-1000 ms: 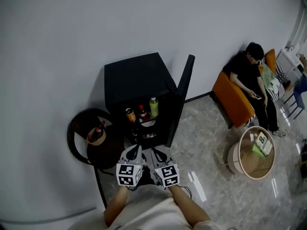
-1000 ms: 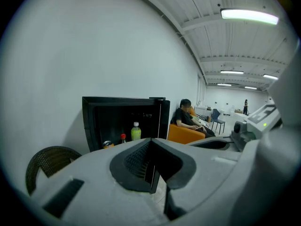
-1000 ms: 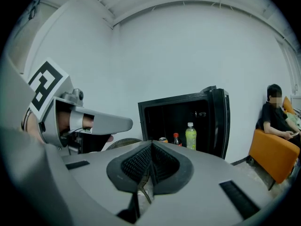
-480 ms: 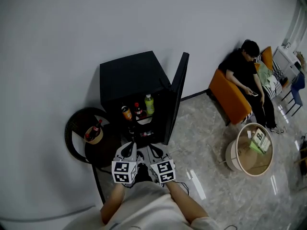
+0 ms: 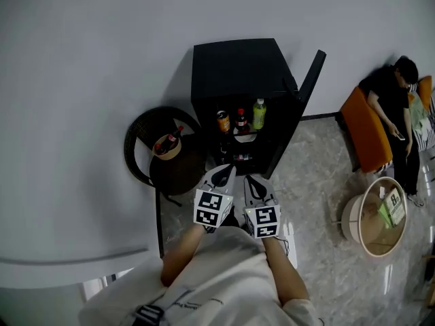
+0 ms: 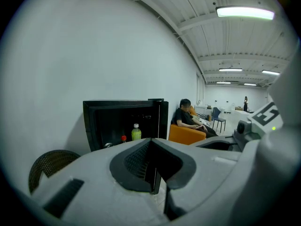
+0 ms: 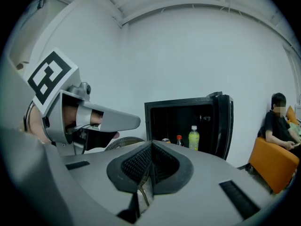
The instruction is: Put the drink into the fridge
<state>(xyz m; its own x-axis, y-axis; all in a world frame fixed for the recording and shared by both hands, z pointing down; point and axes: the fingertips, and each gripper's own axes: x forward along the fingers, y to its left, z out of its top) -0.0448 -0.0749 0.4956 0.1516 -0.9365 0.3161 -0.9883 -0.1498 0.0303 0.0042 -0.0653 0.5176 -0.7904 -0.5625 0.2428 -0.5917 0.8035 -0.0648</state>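
The black mini fridge stands against the wall with its door swung open to the right. On its shelf stand an orange can, a red-capped bottle and a green bottle. The green bottle also shows in both gripper views. A dark bottle lies in a small basket left of the fridge. My left gripper and right gripper are held side by side before the fridge, well short of it. Both are shut with nothing in them.
A round dark wicker stand carries the basket, left of the fridge. A person sits on an orange sofa at the right. A round low table stands on the tiled floor nearer right. A white wall runs behind the fridge.
The head view has swung, so the fridge, stand and grippers sit further right and the sofa nearer the frame's edge. Both grippers keep side by side and shut.
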